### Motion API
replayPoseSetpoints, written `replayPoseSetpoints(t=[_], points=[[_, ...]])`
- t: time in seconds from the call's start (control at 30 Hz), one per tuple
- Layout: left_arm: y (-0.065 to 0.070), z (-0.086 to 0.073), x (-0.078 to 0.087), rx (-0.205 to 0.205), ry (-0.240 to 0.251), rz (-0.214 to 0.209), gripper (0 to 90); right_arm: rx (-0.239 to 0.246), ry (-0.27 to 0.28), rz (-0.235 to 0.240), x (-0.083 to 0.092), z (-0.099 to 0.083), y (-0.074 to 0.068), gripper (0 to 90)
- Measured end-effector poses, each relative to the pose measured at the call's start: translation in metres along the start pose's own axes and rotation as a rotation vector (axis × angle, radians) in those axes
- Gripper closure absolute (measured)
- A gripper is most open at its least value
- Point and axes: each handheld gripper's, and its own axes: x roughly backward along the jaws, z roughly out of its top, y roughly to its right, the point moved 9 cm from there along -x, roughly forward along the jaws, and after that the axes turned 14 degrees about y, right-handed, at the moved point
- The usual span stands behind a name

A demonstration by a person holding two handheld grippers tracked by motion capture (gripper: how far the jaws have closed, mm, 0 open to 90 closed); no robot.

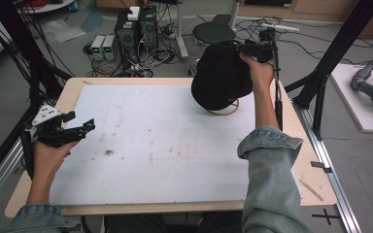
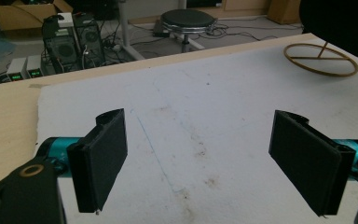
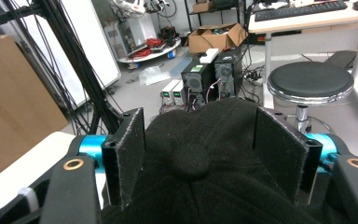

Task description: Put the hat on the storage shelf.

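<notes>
**A soft black cap held up over its stand**

Our right tool [image 1: 245,47] has its two jaws on each side of a black cap [image 1: 222,77], up by the little button on top. The jaws look pressed into the cloth, so we think the cap is being held. It hangs in the air at the far right of the bench [image 1: 39,194], just over a thin gold ring stand [image 1: 225,112].

Our left tool [image 1: 73,130] is empty. Its jaws are spread wide apart, low over the white mat [image 1: 165,141], well away from the cap.

We think the cap is light and soft. It will fold and sag, not break. The cloth should not slip much. The top near the button is a good place to hold. The stiff brim might be good too, but we cannot see it clearly.
</notes>
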Motion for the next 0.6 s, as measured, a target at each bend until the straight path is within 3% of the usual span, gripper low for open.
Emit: replayPoseSetpoints(t=[0.23,0.37,0.47,0.6], points=[[0.001,0.001,-0.001,-0.002,0.001,-0.003,19.6,-0.013,0.004,0.002,0.016,0.007,-0.001,25.6],[0.003,0.002,-0.002,-0.001,0.004,-0.004,19.6,-0.031,0.064,0.006,0.037,0.014,-0.002,23.5],[0.003,0.002,-0.003,-0.003,0.004,-0.006,19.5,-0.026,0.028,0.008,0.049,0.014,-0.001,20.5],[0.005,0.002,-0.005,-0.003,0.004,-0.008,19.6,0.02,-0.019,0.012,0.066,0.015,-0.01,16.1]])
